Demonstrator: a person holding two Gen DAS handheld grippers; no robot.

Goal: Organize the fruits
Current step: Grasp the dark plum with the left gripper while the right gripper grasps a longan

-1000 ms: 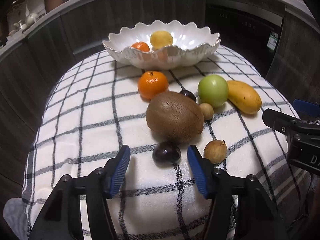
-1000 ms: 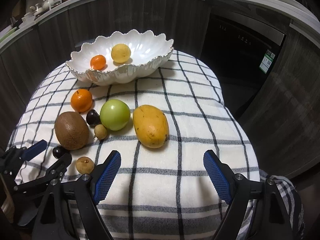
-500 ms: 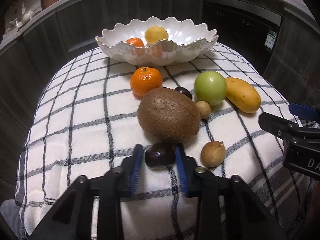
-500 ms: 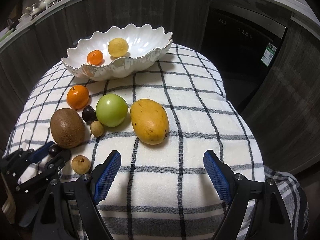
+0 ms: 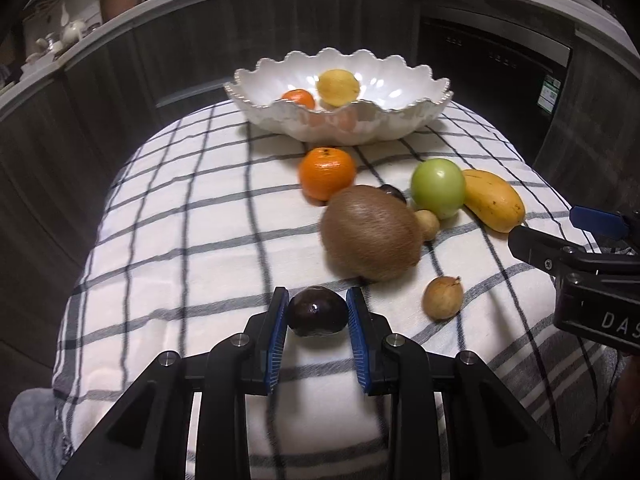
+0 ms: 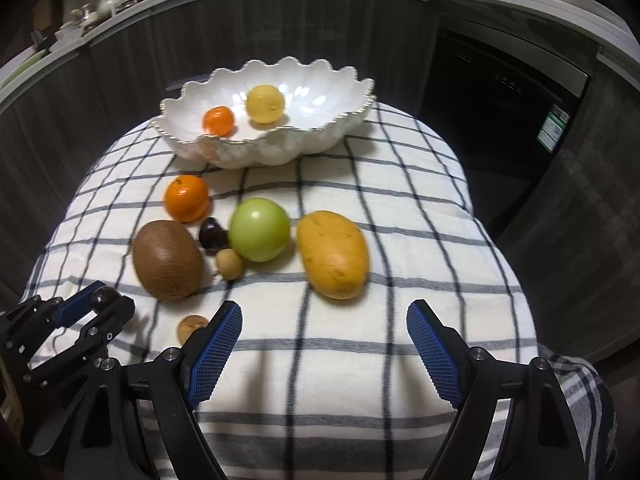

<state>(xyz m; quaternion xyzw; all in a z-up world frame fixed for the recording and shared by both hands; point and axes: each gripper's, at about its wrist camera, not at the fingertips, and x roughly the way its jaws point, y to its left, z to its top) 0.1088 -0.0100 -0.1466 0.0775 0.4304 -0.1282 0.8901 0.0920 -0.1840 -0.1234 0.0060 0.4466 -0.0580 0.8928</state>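
My left gripper [image 5: 318, 312] is shut on a dark plum [image 5: 317, 311] and holds it just above the checked cloth; it also shows in the right wrist view [image 6: 105, 297]. My right gripper [image 6: 324, 332] is open and empty in front of the mango [image 6: 333, 253]. On the cloth lie a kiwi [image 5: 370, 233], a tangerine [image 5: 327, 173], a green apple [image 5: 438, 187], a second dark plum [image 6: 212, 233] and two small brown longans [image 5: 443, 297] [image 6: 229, 264]. The white scalloped bowl [image 5: 384, 124] at the back holds a small orange [image 5: 299, 98] and a lemon [image 5: 338, 87].
The checked cloth [image 5: 180, 220] covers a rounded table with edges falling away on all sides. Dark cabinets [image 6: 520, 128] curve behind it. The right gripper's body [image 5: 592, 276] enters the left wrist view at the right edge.
My left gripper moved forward, closed on the near dark plum and lifted it slightly toward the left. The right gripper stayed open and rose a little.
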